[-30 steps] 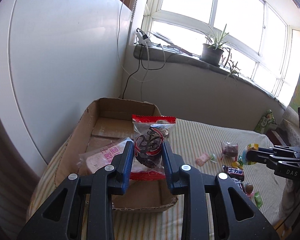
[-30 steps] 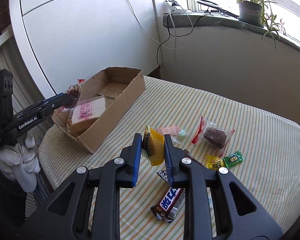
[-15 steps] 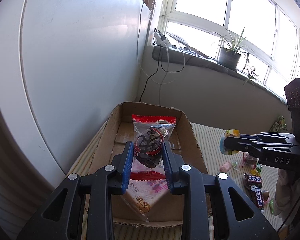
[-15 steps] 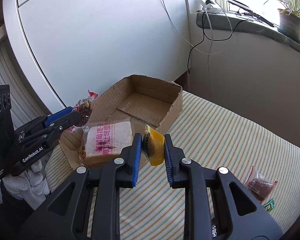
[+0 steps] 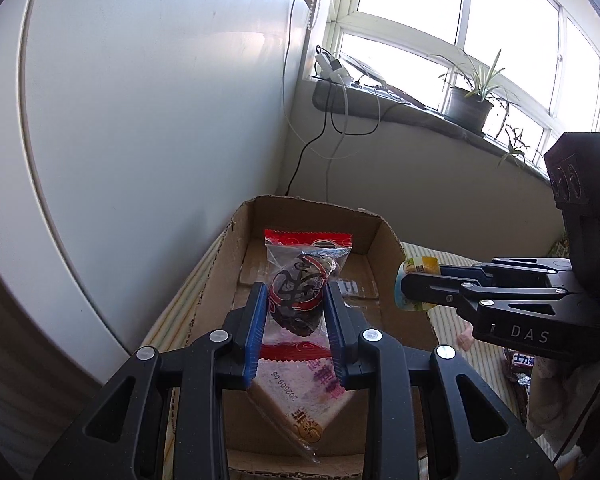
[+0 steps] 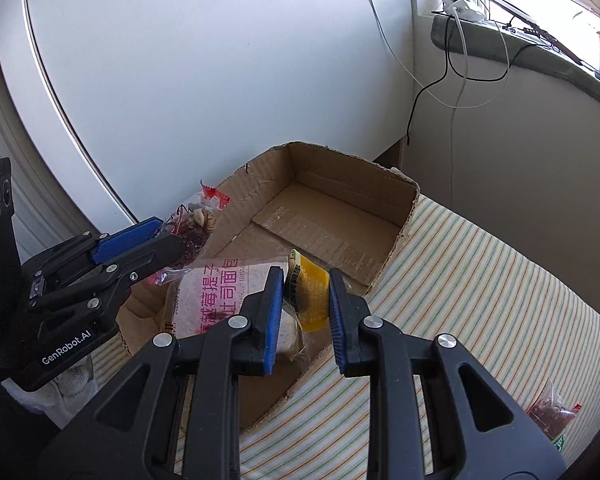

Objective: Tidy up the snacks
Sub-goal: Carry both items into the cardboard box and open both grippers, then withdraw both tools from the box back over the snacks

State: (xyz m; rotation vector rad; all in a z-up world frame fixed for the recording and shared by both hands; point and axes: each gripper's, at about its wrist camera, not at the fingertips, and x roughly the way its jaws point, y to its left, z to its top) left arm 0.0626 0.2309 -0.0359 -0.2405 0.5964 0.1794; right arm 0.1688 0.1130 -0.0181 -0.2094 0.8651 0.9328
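Left gripper (image 5: pixel 296 312) clamped clear packet (image 5: pixel 300 280), red-edged, dark filling, over cardboard box (image 5: pixel 374 236). Right gripper (image 6: pixel 303 300) pinched yellow pouch (image 6: pixel 310 292) above box's near wall. Pink-printed bread pack (image 6: pixel 220 296) lay inside. Striped tablecloth (image 6: pixel 480 300) beyond.

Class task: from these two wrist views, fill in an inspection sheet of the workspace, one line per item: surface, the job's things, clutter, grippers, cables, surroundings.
Surface: striped cloth, mostly bare.
Job's things: cardboard box open, holding a pink bread pack; one loose snack bag on the cloth.
Clutter: nothing seen.
Grippers: left gripper shut on a red-trimmed clear packet over the box; right gripper shut on a yellow snack at the box edge.
Cables: black and white leads hang from the sill.
Surroundings: white wall panel, window, potted plant.
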